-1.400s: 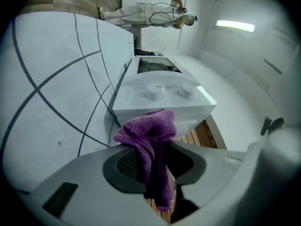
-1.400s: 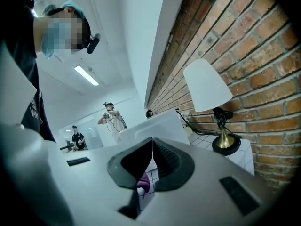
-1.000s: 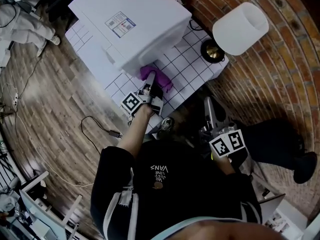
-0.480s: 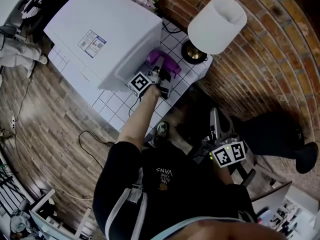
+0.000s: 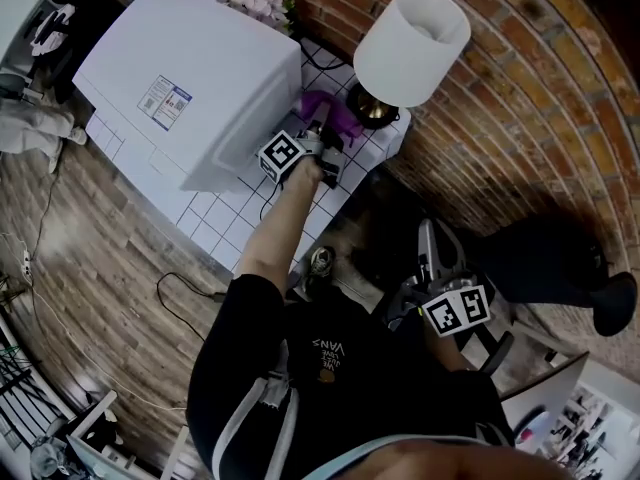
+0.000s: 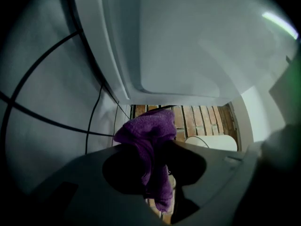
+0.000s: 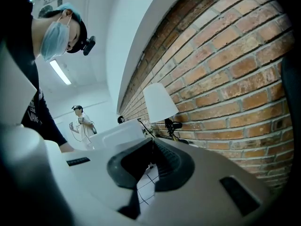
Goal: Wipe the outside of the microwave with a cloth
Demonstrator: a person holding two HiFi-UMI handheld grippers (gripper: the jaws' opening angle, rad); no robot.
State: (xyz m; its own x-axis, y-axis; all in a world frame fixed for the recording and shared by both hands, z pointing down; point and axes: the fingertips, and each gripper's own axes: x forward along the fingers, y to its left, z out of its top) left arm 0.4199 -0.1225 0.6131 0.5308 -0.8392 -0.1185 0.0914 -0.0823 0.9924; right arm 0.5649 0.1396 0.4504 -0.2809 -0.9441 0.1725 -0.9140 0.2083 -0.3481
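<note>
Purple cloth (image 6: 149, 135), clamped between the left gripper's (image 5: 318, 138) jaws, sits at the side of the white microwave (image 5: 200, 78) on the tiled table (image 5: 220, 218), near a lamp (image 5: 410, 43). The right gripper (image 7: 153, 142), jaws closed and empty, hangs beside a brick wall (image 7: 235, 55).

Cloth (image 6: 146, 132), nipped between the left gripper's (image 6: 151, 154) jaws: purple, nappy pile, matt; microwave (image 5: 200, 68) casing just ahead of it: white, smooth, soft sheen. Table top (image 5: 225, 220) beneath that gripper: white, smooth, tile-patterned with dark lines; wall (image 7: 235, 69) beside the right gripper (image 7: 152, 144): rough matt brick. Both grippers: matt grey plastic shells, with black ribbed pads on the right one.
</note>
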